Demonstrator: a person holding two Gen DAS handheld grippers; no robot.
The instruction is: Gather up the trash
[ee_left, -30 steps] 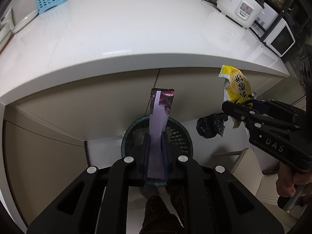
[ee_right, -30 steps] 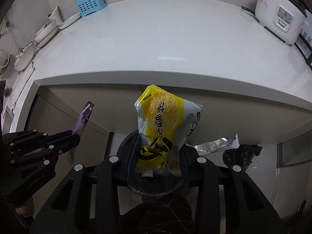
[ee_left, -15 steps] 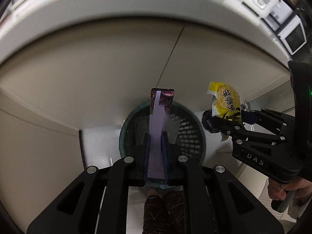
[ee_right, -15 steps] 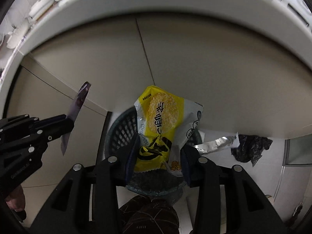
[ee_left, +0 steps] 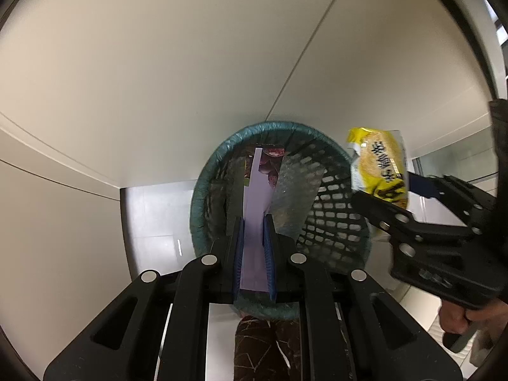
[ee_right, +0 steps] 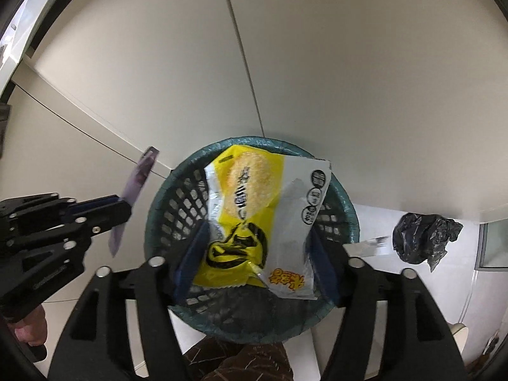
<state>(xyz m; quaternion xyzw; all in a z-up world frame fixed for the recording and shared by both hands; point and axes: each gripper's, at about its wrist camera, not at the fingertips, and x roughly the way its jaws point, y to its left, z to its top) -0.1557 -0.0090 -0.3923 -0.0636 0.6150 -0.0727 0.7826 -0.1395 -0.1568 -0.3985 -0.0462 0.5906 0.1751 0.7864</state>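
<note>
My left gripper (ee_left: pixel 254 219) is shut on a flat purple wrapper (ee_left: pixel 257 197) and holds it above the dark green mesh trash basket (ee_left: pixel 330 209). It also shows at the left of the right wrist view (ee_right: pixel 122 204), with the purple wrapper (ee_right: pixel 136 184) sticking up. My right gripper (ee_right: pixel 257 238) has its jaws spread wide, and the yellow snack bag (ee_right: pixel 250 209) lies between them over the basket (ee_right: pixel 165 212), blurred. In the left wrist view the bag (ee_left: pixel 377 165) is by the basket's right rim, at the right gripper (ee_left: pixel 362 195).
Beige cabinet doors (ee_right: pixel 285 63) stand right behind the basket. A crumpled black plastic bag (ee_right: pixel 422 238) and a silver wrapper (ee_right: pixel 368 244) lie on the white floor to the right. A transparent liner (ee_left: pixel 295 187) is inside the basket. My patterned trouser legs (ee_left: pixel 266 346) are below.
Both grippers dropped from counter height down to the basket. The right jaws have spread apart and the yellow bag now sits loose and blurred between them.
</note>
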